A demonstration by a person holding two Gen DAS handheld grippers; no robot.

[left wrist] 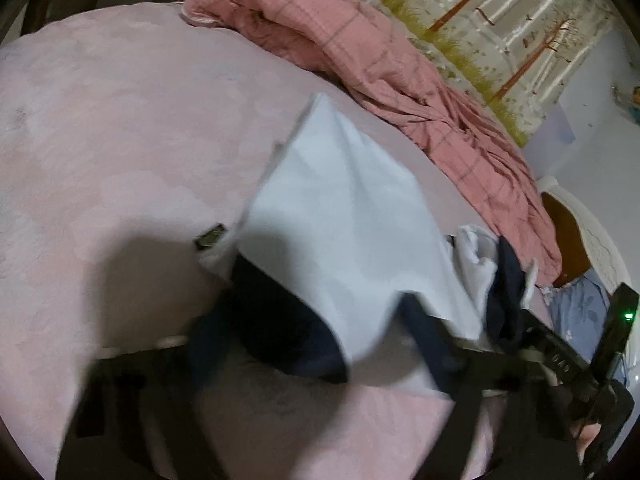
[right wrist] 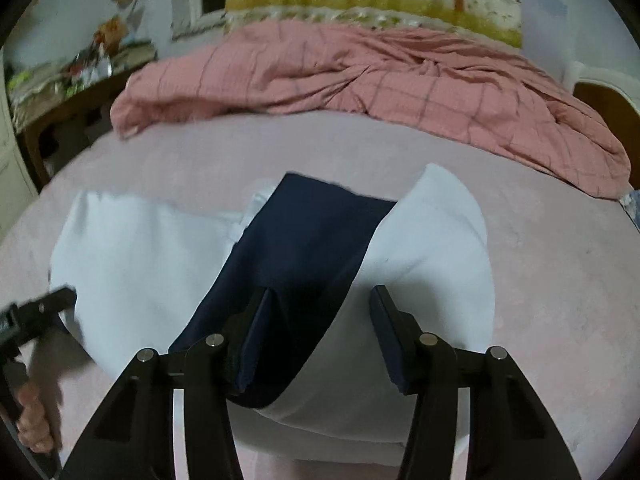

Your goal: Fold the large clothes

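The right gripper [right wrist: 320,344] is hanging nearest the lens, its jaws standing apart with nothing pressed between them, just above the white garment [right wrist: 424,264] and its navy panel [right wrist: 304,248]. The garment is lying partly folded on the pink bedsheet [right wrist: 560,280]. The left gripper [right wrist: 52,304] is reaching in at the garment's left edge, a hand [right wrist: 34,420] gripping its handle; its own view is blurred, its jaws look apart, and white cloth is lying over them. Beyond, a pink checked quilt [right wrist: 400,92] is lying bunched along the far side of the bed.
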